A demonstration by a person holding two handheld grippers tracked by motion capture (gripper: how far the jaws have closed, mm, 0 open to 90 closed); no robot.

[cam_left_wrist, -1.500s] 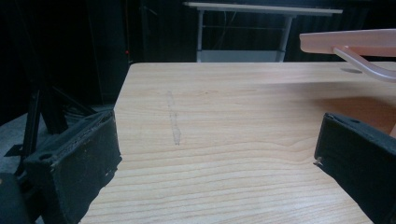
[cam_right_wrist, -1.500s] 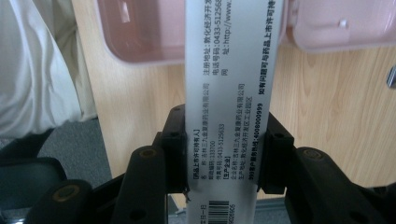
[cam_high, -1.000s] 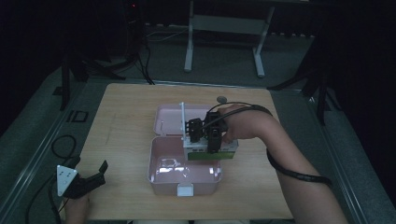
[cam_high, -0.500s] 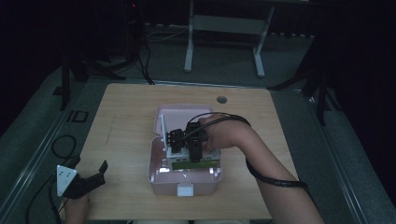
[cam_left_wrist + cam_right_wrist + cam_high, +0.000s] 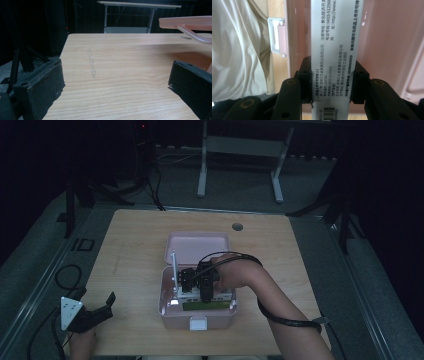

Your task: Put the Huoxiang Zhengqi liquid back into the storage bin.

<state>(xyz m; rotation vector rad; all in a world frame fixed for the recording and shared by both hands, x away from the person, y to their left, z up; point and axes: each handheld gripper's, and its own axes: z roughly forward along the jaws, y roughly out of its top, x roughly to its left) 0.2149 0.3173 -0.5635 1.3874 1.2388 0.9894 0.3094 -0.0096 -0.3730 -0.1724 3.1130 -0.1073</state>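
At the near left corner of the table (image 5: 135,245) I hold the left gripper (image 5: 97,312) low, my hand (image 5: 82,342) just off the near edge. Its jaws stand wide apart with nothing between them; in the left gripper view I look along bare wood between the two black pads (image 5: 41,87). Its grey three-cornered plate (image 5: 70,311) faces up and its cable (image 5: 62,275) loops off the left edge.

My right forearm (image 5: 295,335) comes in from the near edge, right of centre, and angles left, the wrist bent so the right gripper (image 5: 200,287) points down into the pink box (image 5: 197,317). The box sits near the middle of the table, closer to the near edge, its white latch (image 5: 198,323) facing me. The right gripper's jaws are closed on a white printed carton (image 5: 334,50). In the right gripper view the pads (image 5: 305,82) press its two long sides, and the pink inner wall shows on either side of it. From the high view the carton lies along the near wall of the box, a green strip showing on its edge.

Beyond the gripper the open lid (image 5: 197,247) lies flat towards the far edge. A thin white upright piece (image 5: 174,270) stands at the box's left side; I cannot tell what it is. A small round hole (image 5: 237,226) sits near the far edge. Past the table a white frame (image 5: 240,165) stands on the dark floor.
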